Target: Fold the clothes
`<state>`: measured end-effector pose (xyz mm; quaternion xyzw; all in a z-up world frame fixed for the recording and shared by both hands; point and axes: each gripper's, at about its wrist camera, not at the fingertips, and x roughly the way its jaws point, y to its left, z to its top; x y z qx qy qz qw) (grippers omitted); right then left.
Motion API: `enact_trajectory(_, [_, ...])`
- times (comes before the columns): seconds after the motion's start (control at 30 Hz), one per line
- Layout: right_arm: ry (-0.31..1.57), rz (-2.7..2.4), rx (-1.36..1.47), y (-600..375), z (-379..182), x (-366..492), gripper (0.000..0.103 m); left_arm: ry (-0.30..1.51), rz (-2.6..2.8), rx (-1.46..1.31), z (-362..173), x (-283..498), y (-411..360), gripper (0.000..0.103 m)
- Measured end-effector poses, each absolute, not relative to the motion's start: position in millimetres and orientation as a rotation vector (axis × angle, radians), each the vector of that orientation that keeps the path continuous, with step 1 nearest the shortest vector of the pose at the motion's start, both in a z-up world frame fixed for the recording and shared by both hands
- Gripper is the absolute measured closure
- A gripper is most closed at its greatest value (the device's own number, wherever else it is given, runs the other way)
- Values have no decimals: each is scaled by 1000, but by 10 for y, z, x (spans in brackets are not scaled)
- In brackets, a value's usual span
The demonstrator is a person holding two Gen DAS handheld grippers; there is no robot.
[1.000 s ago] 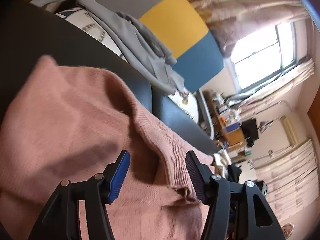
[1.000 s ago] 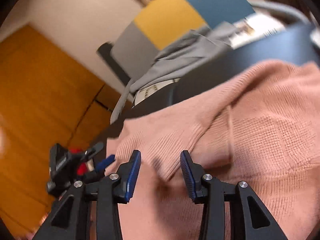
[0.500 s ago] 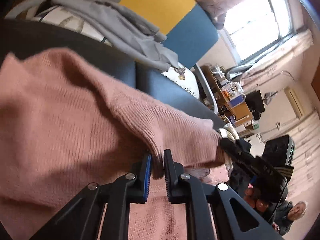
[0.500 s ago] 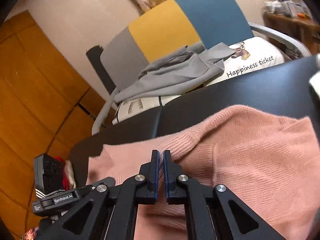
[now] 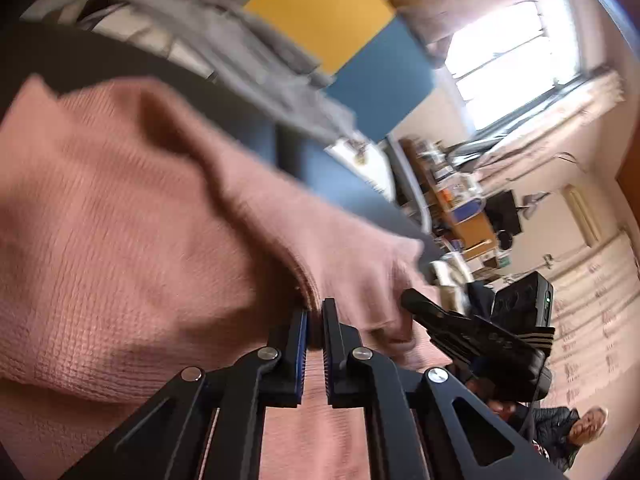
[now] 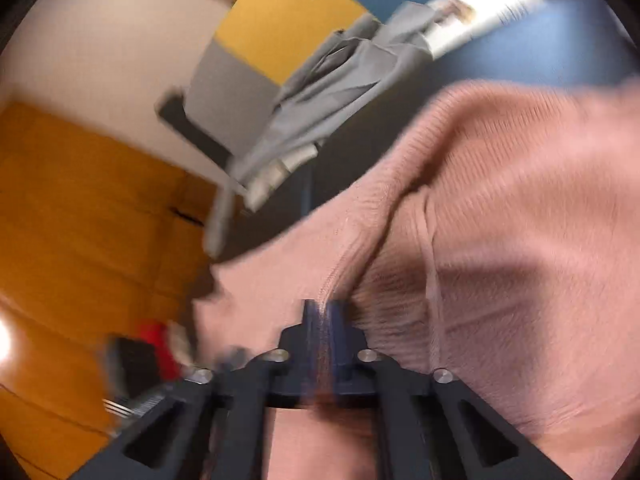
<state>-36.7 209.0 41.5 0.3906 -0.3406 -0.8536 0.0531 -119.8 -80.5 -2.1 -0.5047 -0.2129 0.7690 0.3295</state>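
Note:
A pink knitted sweater (image 5: 120, 240) lies over a dark table (image 5: 328, 176) and fills most of both views. My left gripper (image 5: 315, 310) is shut on a ribbed edge of the sweater, the fold pinched between its blue pads. In the right wrist view, which is blurred, my right gripper (image 6: 323, 308) is shut on another ribbed edge of the same sweater (image 6: 520, 220), and the cloth rises in a ridge from its tips. The right gripper (image 5: 472, 332) also shows at the right of the left wrist view, beside the sweater's edge.
A chair with grey, yellow (image 5: 320, 16) and blue panels stands behind the table, a grey garment (image 6: 320, 96) draped over it. A bright window (image 5: 516, 52) and a cluttered desk (image 5: 460, 208) lie far right. Orange wooden panelling (image 6: 80, 240) fills the right wrist view's left side.
Both grippers went from open over the sweater to shut on its ribbed edges. The cloth now rises in folds from both grips, and both views have shifted and blurred.

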Motion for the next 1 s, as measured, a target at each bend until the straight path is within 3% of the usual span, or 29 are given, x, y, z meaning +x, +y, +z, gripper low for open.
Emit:
enact_trajectory(0.13, [-880,-2742,1148,2111,567,-299,98,-520,2039,-1312,-24,-1181,-804,98])
enact_trajectory(0.3, [-733,-2764,1265,1988,262,-338,98,-485,2078,-1255,-5,-1078,-853,94])
enact_trajectory(0.4, [-700,-2802,1238,1965,305,-308,90,-431,2133,-1221,84,-990,-875,89])
enact_trajectory(0.43, [-715,-2827,1196,1997,384,-253,83,-415,2183,-1197,154,-958,-901,88])
enact_trajectory(0.53, [-756,-2909,1045,2102,639,-68,81,-395,2306,-1051,426,-887,-910,85])
enact_trajectory(0.7, [-527,-2892,1030,1861,849,-346,80,-137,2330,-1062,474,-1062,-356,84])
enact_trajectory(0.87, [-150,-2895,1338,1680,463,-698,78,167,2343,-1046,235,-1096,-54,82])
enact_trajectory(1.0, [-164,-2954,1250,1848,282,-542,78,173,2338,-1010,181,-1030,-178,81])
